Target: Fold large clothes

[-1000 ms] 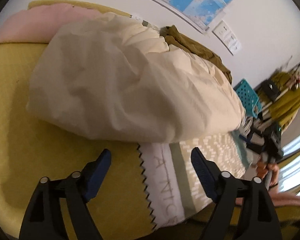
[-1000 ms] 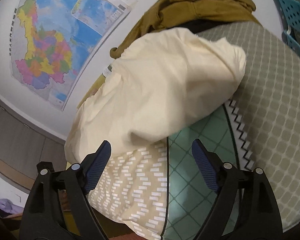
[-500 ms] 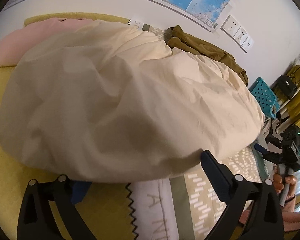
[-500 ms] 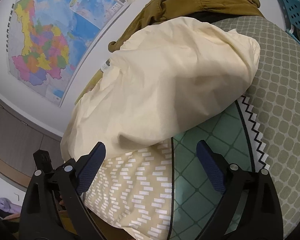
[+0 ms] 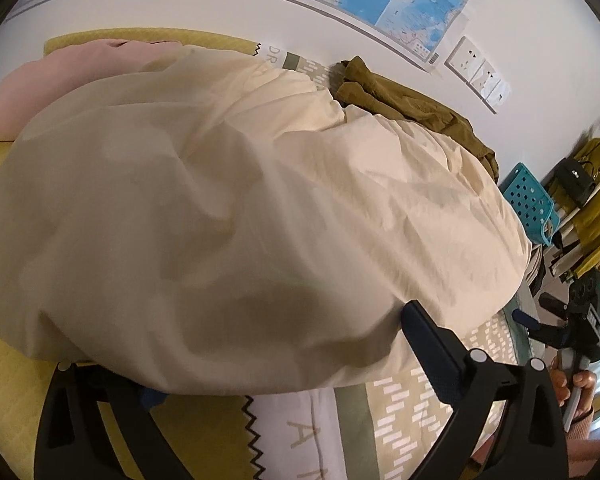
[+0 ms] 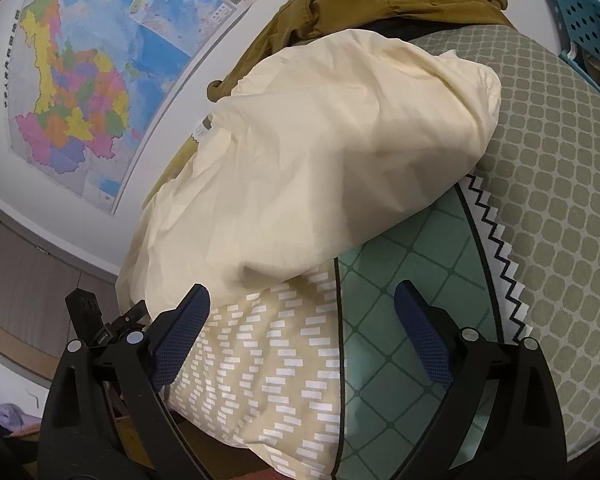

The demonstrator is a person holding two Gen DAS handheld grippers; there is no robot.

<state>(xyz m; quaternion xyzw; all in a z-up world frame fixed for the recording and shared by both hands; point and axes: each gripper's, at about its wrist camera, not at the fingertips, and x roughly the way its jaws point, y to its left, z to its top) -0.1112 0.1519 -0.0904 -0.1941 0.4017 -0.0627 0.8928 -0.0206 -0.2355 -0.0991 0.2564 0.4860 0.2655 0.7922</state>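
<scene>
Cream cloth (image 5: 240, 216), thin, matte and softly creased, lies heaped in a rounded mound on the bed, filling most of the left wrist view; in the right wrist view the same cream cloth (image 6: 320, 168) tapers to a blunt folded corner at the upper right. Beneath it the bedcover (image 6: 560, 208) is a patchwork of quilted panels: grey-green with a rounded lattice print, mint green with a dark diamond grid, tan with short white dashes, parted by a white strip with a black zigzag edge, and a yellow textured panel on the left side in the left wrist view. The left gripper (image 5: 276, 360) has its jaws spread wide, the cloth's near hem draped over the left finger and bulging between both, not pinched. The right gripper (image 6: 300, 332) is also wide apart, hovering just short of the cloth's lower edge above the tan panel, its blue pads (image 6: 424, 344) dimpled and bare. An olive garment (image 5: 412, 104), coarser and crumpled, sits behind the mound by the wall, a pink fabric (image 5: 52, 80) at the far left, a perforated blue basket (image 5: 528, 200) beside the bed, and a glossy coloured map (image 6: 84, 92) on the wall
</scene>
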